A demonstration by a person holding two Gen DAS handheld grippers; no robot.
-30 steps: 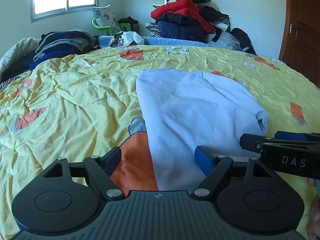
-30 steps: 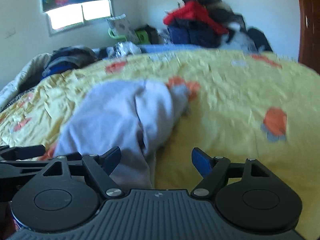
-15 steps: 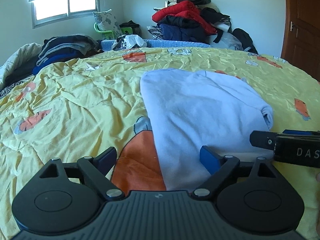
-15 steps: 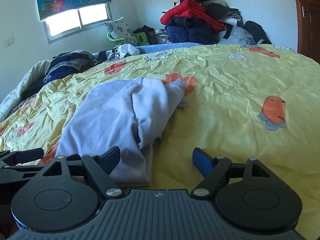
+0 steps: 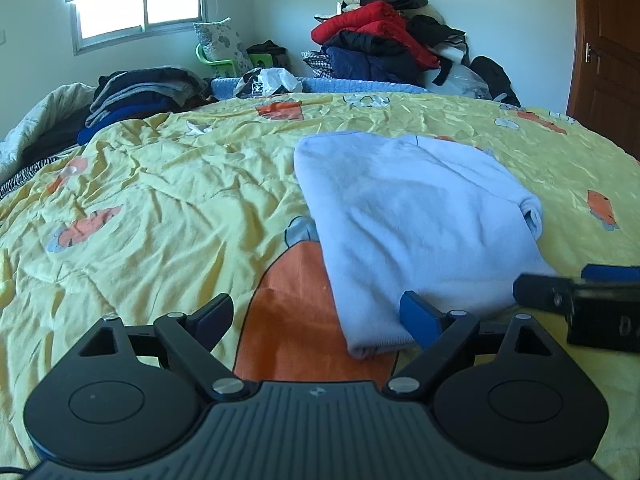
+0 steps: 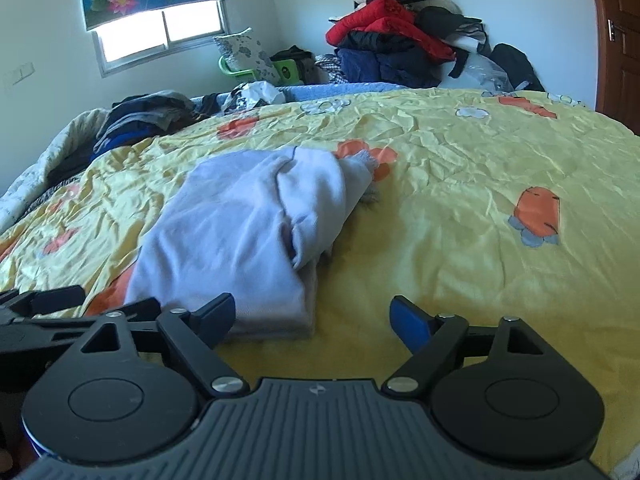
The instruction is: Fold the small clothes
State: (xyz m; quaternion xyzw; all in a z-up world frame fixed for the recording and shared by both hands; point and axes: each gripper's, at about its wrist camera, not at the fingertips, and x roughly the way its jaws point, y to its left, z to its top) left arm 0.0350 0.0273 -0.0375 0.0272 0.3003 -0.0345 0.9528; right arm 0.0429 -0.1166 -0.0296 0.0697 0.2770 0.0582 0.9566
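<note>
A light blue garment point(image 5: 404, 220) lies folded on the yellow bedspread point(image 5: 160, 200), with a rolled sleeve cuff at its right edge. My left gripper point(image 5: 316, 314) hovers open at its near left corner; the hem lies beside the right finger, and no pad presses it. In the right wrist view the same garment point(image 6: 240, 232) shows stacked layers at its near edge. My right gripper point(image 6: 314, 316) sits at its near right corner with jaws opening; the left finger is by the hem and the right one is over bare bedspread. Each gripper shows in the other's view: right gripper point(image 5: 580, 292), left gripper point(image 6: 60, 308).
A heap of red, navy and black clothes point(image 5: 384, 44) is piled against the far wall. A stack of dark folded clothes point(image 5: 140, 92) sits at the bed's far left. A wooden door point(image 5: 608, 60) stands at the right. The bedspread is wrinkled all round the garment.
Both pairs of jaws stand wider than a second ago. The right wrist view was blurred then and is sharp now. The garment lies in the same place.
</note>
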